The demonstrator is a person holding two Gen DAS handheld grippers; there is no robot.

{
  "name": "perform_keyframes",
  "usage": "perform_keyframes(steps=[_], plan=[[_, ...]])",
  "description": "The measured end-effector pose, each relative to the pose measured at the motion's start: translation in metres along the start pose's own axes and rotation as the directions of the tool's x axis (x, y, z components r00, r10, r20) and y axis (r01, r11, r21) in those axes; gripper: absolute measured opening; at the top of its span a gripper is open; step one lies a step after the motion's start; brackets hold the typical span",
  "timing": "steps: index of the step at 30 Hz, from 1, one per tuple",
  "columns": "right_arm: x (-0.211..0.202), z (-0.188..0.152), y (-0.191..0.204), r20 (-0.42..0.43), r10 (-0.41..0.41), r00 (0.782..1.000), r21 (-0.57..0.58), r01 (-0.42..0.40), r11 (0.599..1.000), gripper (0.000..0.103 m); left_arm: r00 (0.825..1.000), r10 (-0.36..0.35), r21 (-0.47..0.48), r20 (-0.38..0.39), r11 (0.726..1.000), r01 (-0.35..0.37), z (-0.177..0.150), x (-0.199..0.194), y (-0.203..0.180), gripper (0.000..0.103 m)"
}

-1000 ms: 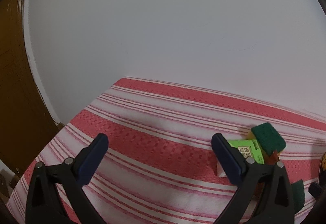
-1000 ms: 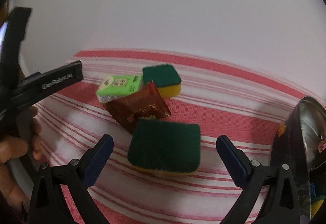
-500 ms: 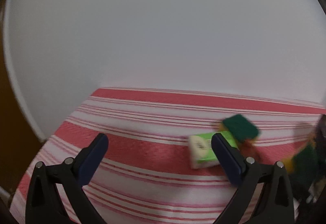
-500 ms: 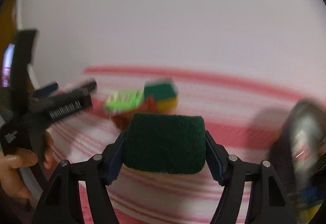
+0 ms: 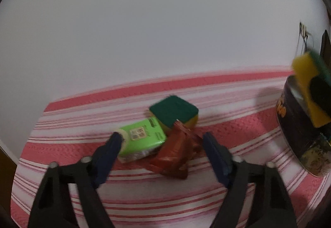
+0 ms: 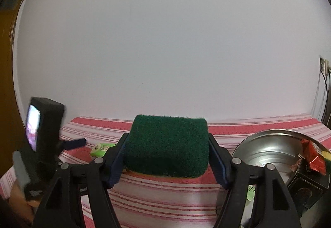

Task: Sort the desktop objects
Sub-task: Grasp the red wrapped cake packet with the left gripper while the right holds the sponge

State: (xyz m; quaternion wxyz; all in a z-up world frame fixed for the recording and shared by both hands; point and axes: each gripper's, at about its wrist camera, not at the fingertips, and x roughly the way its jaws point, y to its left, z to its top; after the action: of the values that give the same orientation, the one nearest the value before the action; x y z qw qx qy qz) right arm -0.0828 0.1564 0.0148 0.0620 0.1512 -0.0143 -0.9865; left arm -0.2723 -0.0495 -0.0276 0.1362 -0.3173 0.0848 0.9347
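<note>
On the red-striped cloth (image 5: pixel 227 103) a green box (image 5: pixel 144 136), a brown-red snack packet (image 5: pixel 175 155) and a green-topped yellow sponge (image 5: pixel 173 110) lie bunched together. My left gripper (image 5: pixel 162 141) points down at them with its jaws closing. The box and packet sit between its fingers, and the left pad is at the box's end. My right gripper (image 6: pixel 167 157) is shut on a second green-and-yellow sponge (image 6: pixel 167 145) held off the cloth. From the left wrist view that sponge (image 5: pixel 310 87) hangs above the dark round tin (image 5: pixel 300 141).
The metal tin (image 6: pixel 269 145) at the right holds a red packet (image 6: pixel 312 157) and other items. A white wall stands behind the table. The left gripper's body with its small screen (image 6: pixel 35 124) and a hand are at the left. Cables hang at the far right.
The right gripper closed on the near sponge and lifted it rightward toward the tin. The left gripper swung over to the green box and packet, and its jaws narrowed around them.
</note>
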Motion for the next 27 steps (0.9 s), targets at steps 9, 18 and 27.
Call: perform_keyframes(steps=[9, 18, 27], plan=[[0.003, 0.004, -0.007, 0.004, -0.002, 1.000, 0.021, 0.002, 1.000, 0.073, 0.984, 0.014, 0.033, -0.177, 0.999, -0.008, 0.000, 0.037, -0.016, 0.051], [0.017, 0.007, -0.009, -0.001, -0.012, 1.000, 0.038, 0.012, 0.999, 0.073, 0.987, -0.054, -0.097, -0.153, 0.995, 0.039, -0.001, 0.032, 0.007, 0.033], [0.003, 0.006, -0.011, 0.019, -0.020, 1.000, 0.057, 0.018, 0.998, 0.073, 0.996, -0.006, -0.184, 0.092, 0.983, 0.023, -0.006, -0.018, 0.022, 0.033]])
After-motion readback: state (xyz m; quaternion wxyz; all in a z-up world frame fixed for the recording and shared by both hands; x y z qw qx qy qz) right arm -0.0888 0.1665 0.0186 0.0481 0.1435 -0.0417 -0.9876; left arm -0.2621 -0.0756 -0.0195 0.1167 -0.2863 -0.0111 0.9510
